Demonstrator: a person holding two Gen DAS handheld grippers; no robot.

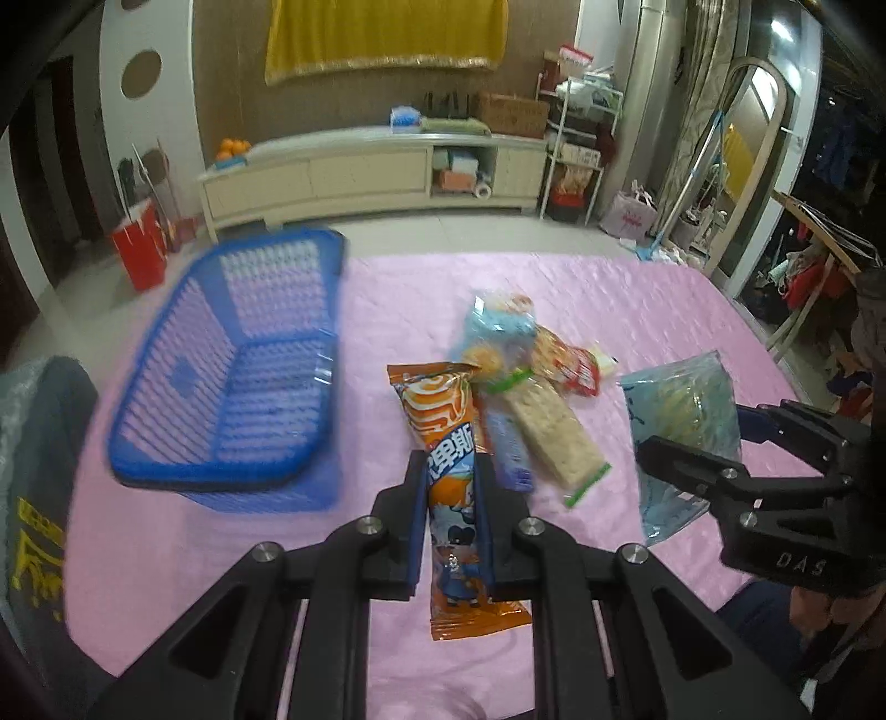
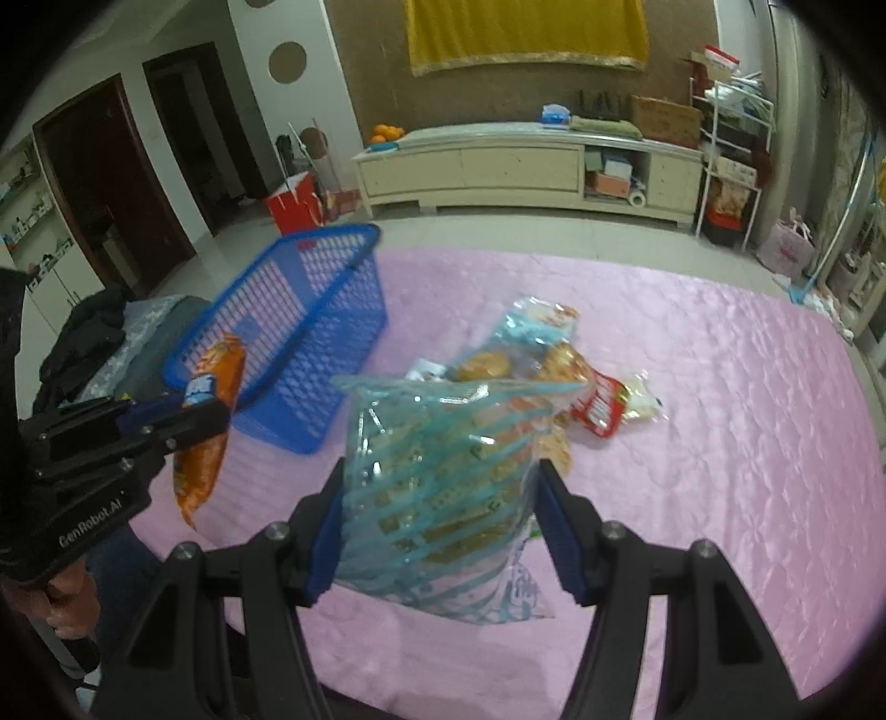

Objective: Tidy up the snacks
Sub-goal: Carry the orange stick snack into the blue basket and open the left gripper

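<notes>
With my left claw [image 1: 449,487] clamped on the orange snack bar [image 1: 451,459] and my right claw [image 2: 443,520] clamped on the clear cookie bag [image 2: 443,471], both just right of the blue basket [image 1: 238,365], I should carry them clear over its rim before letting go.

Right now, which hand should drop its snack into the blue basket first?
Left, probably. The left gripper with its orange packet is beside the blue basket; the right gripper with its clear bag is farther.

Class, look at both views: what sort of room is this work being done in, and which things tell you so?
Most likely a home living room: a long low cabinet along the wall, a yellow cloth hung above it, and a metal storage rack of household clutter.
</notes>
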